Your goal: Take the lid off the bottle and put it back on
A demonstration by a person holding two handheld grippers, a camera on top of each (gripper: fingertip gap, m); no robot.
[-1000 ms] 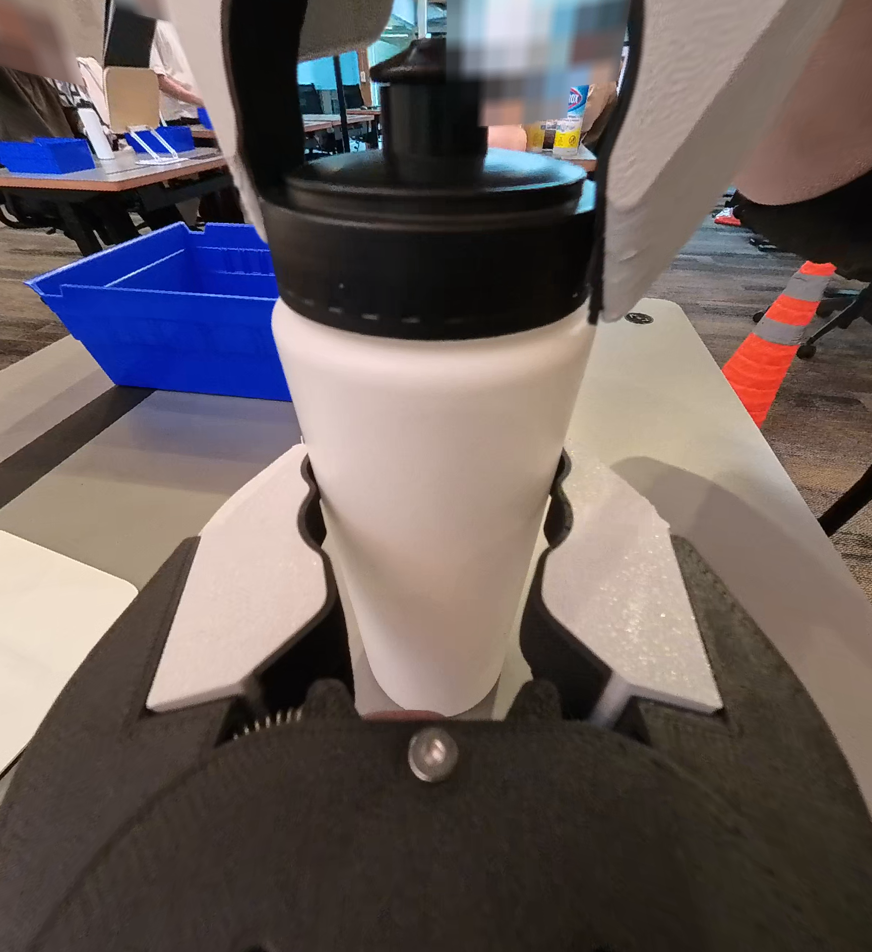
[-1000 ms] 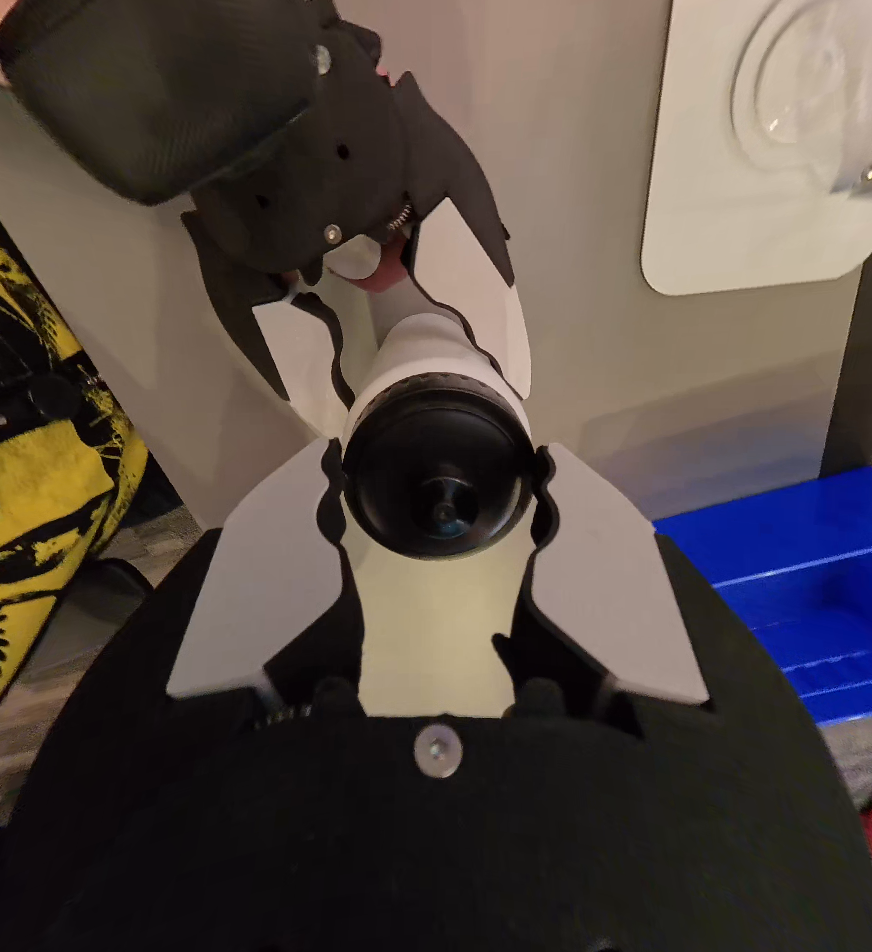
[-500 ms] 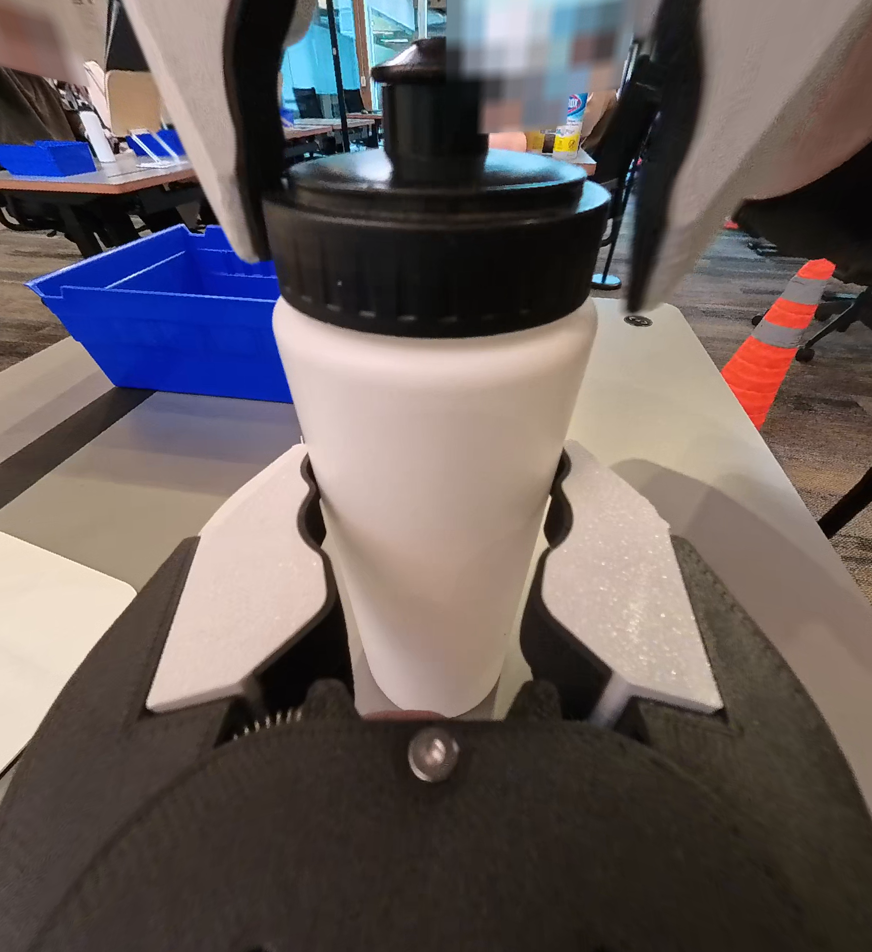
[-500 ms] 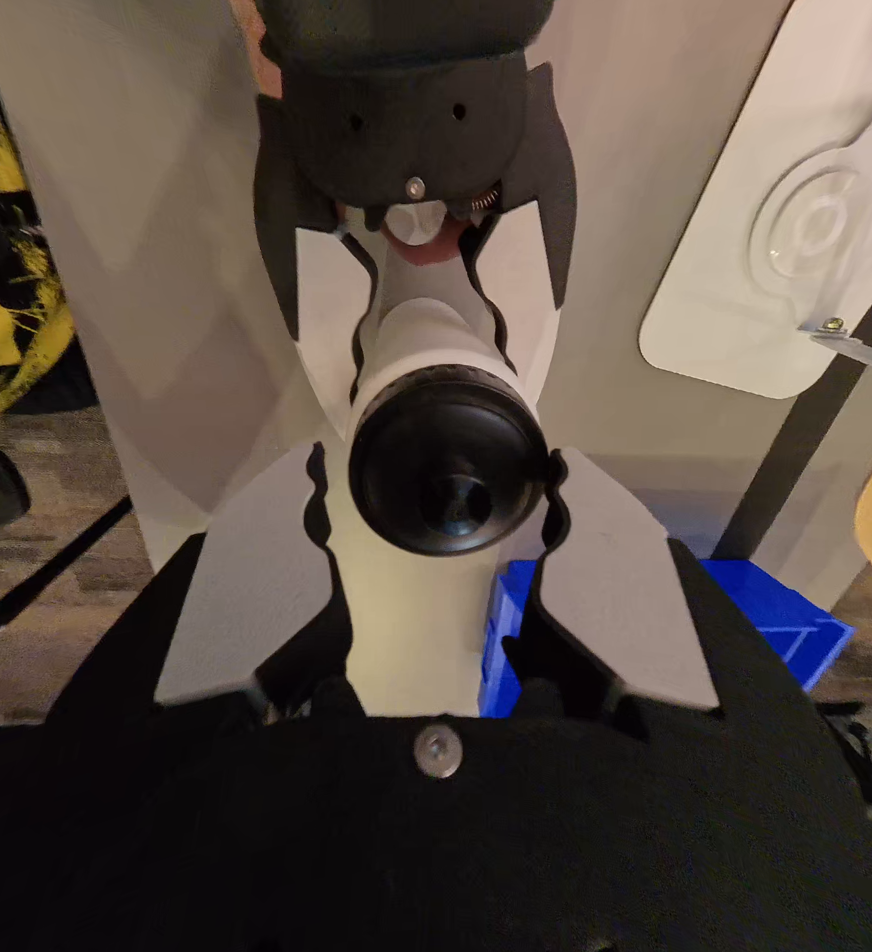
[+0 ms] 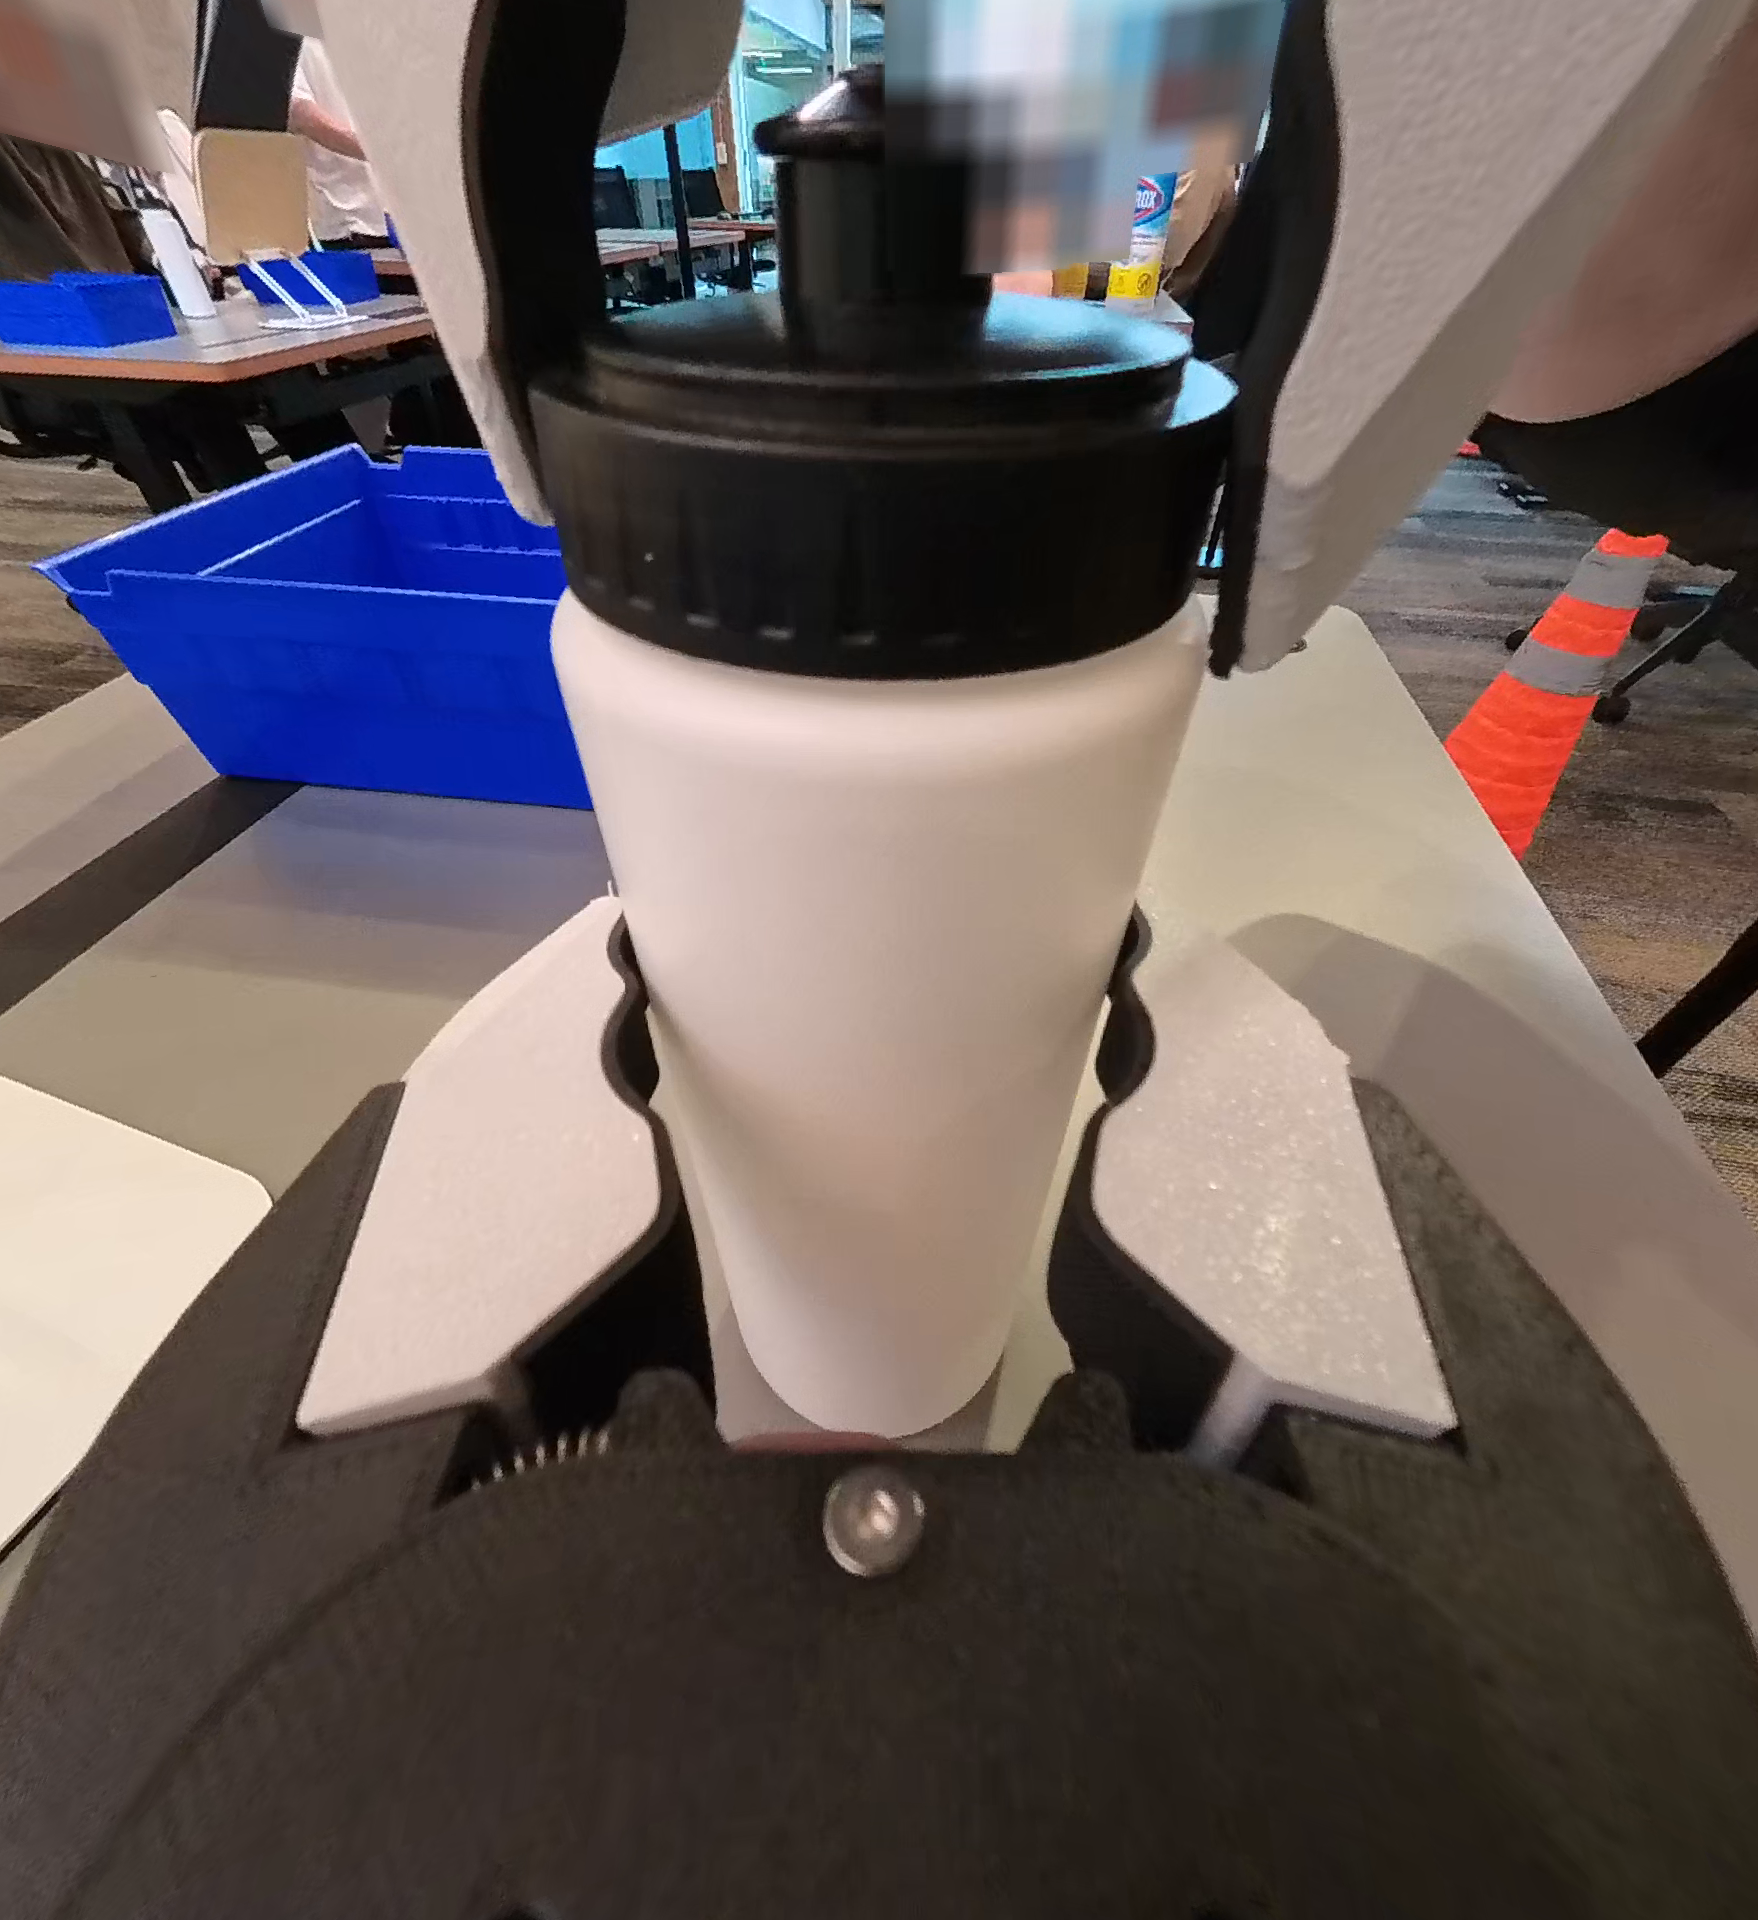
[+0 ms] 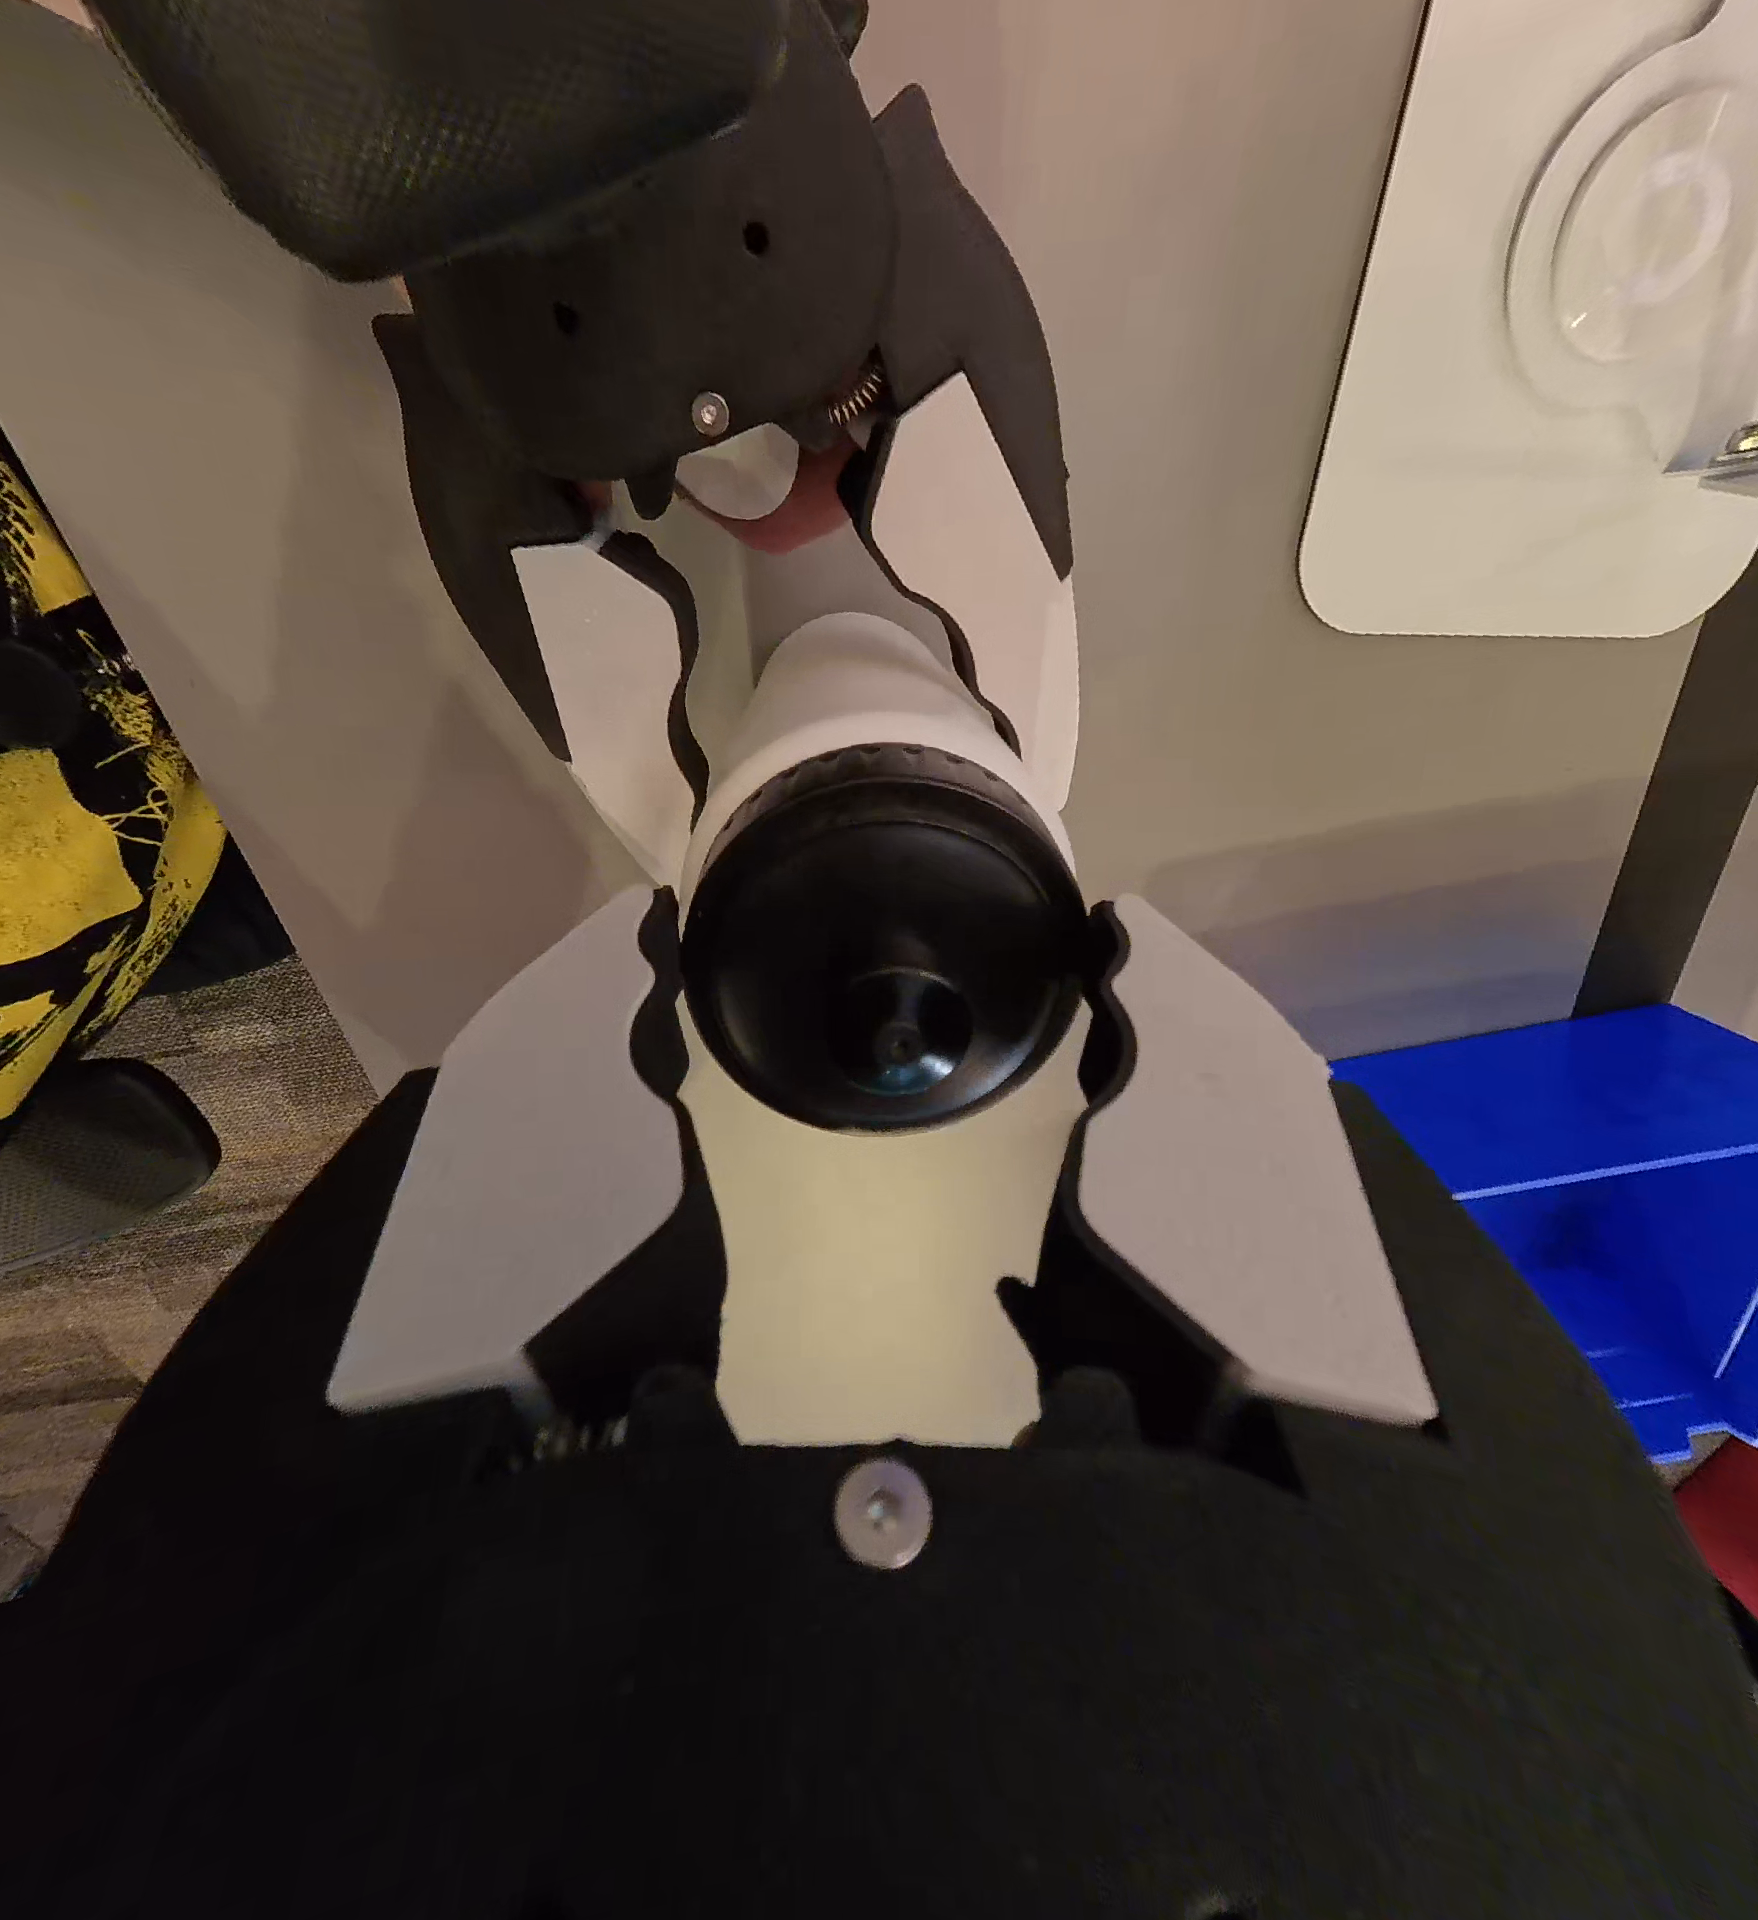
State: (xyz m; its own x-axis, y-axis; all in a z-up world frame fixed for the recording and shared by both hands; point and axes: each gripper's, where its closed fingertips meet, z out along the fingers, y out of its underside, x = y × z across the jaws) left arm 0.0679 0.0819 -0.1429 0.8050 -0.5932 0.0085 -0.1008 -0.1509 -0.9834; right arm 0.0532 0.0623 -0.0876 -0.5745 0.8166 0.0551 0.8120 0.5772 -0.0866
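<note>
Since half a second ago the right gripper (image 6: 880, 1023) has swung round the lid (image 5: 880, 488) and drawn in: its fingers (image 5: 501, 312), which stood off the rim then, now sit against both sides of it, pinching it as far as the views show. Meanwhile the left gripper (image 5: 880, 1060) has not shifted, its fingers pressed on the lower body of the bottle (image 5: 875, 935), which stands upright over the grey table (image 5: 231, 966) in front of a blue bin (image 5: 335, 665). Whether its base rests on the table is hidden. My guess is the bottle is stiff, smooth-walled plastic or coated metal, fairly light, and liable to spin in a loose hold, so the low grip should stay firm. Ribs on the lid's skirt offer purchase; the narrow spout (image 5: 854, 208) on top does not.
</note>
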